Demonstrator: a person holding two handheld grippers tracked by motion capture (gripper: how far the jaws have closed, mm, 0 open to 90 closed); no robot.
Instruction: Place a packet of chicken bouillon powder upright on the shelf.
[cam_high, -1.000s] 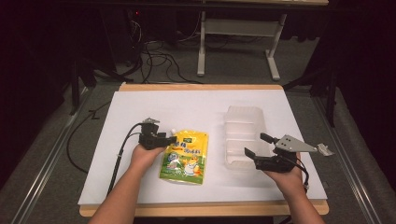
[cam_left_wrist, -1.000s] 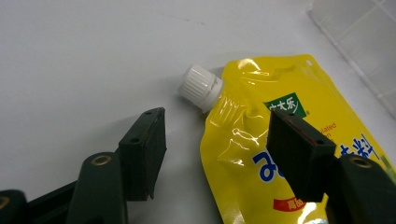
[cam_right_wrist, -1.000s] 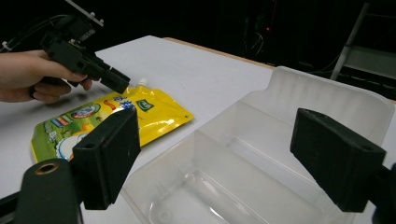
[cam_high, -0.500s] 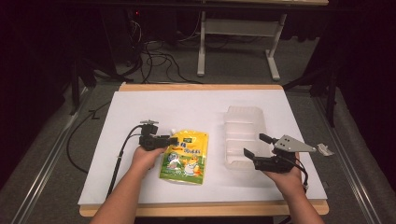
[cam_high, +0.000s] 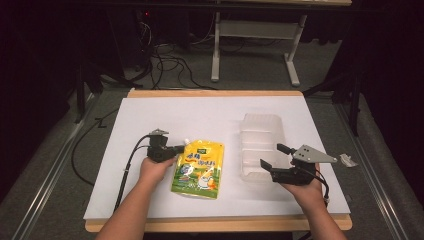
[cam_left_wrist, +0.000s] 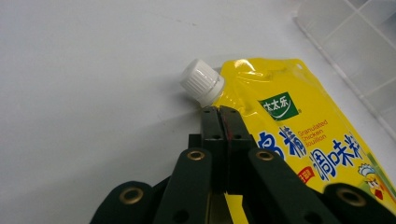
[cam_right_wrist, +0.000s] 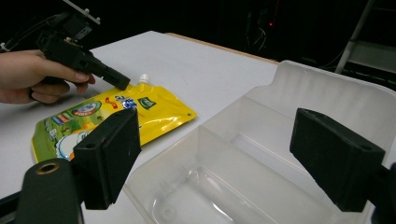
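Having just closed, left gripper (cam_left_wrist: 219, 109) clamping yellow pouch's (cam_left_wrist: 299, 135) edge; right gripper (cam_right_wrist: 233, 154) open.

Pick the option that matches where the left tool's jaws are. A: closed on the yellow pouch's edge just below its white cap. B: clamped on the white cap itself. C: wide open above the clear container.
A: the left tool has its jaws pressed together on the yellow pouch edge, just below the white cap.

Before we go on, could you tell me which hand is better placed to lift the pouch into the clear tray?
Left: the left gripper is shut on the pouch edge beside its cap; the right gripper hangs open at the tray.
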